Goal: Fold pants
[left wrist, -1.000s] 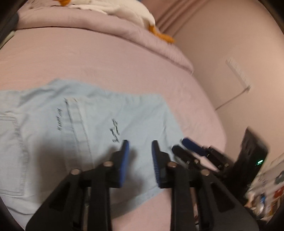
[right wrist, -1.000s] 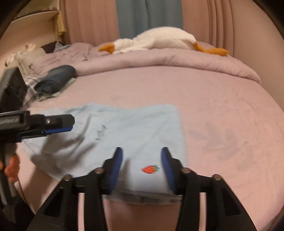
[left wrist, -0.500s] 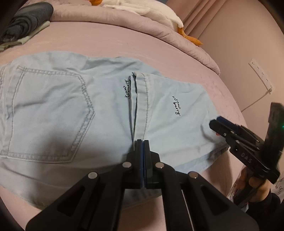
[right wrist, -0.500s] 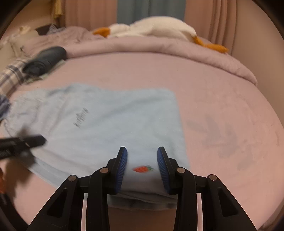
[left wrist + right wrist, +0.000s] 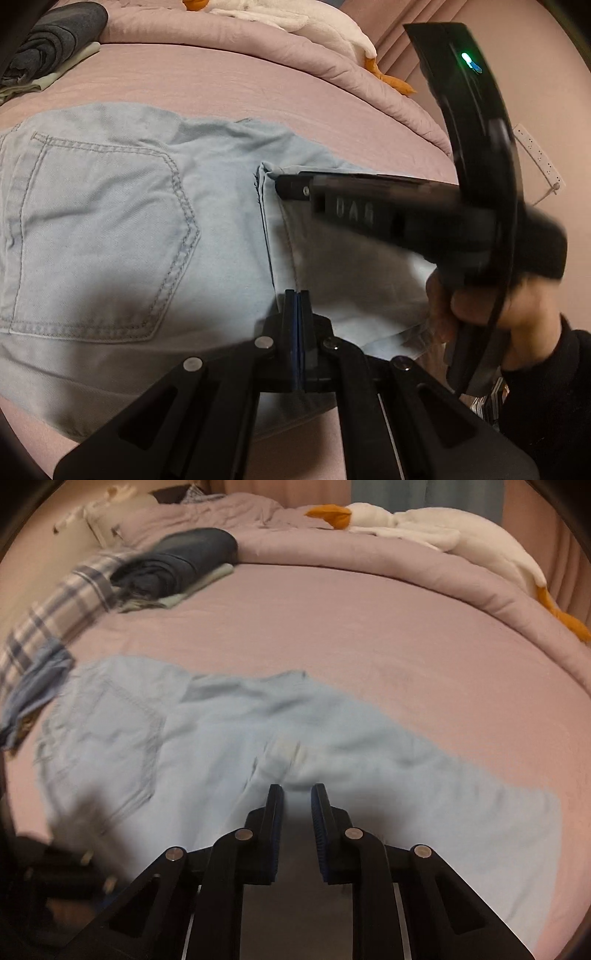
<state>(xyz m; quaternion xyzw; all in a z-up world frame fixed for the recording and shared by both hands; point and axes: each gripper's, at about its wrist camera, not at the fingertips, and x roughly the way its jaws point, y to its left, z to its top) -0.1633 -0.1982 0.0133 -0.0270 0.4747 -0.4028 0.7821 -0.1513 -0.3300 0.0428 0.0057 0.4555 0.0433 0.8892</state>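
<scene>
Light blue denim pants (image 5: 110, 229) lie on the pink bed, back pocket up, with the leg part folded over; they also show in the right wrist view (image 5: 221, 746). My left gripper (image 5: 297, 295) is shut on the near edge of the folded hem. My right gripper (image 5: 297, 794) hovers just over the pants at the fold, its jaws a narrow gap apart with nothing visibly between them. In the left wrist view the right gripper's body (image 5: 369, 206) reaches in from the right over the folded layer.
A rolled pink duvet (image 5: 369, 557) and a white plush goose (image 5: 424, 528) lie at the far side. Folded dark clothes (image 5: 184, 561) and a plaid cloth (image 5: 55, 616) sit at the far left. A wall socket strip (image 5: 539, 155) is on the right.
The right gripper has moved left from the strawberry corner to the fold and narrowed its jaws. The folded layer has been drawn further over the pants. The left gripper stays shut on the hem.
</scene>
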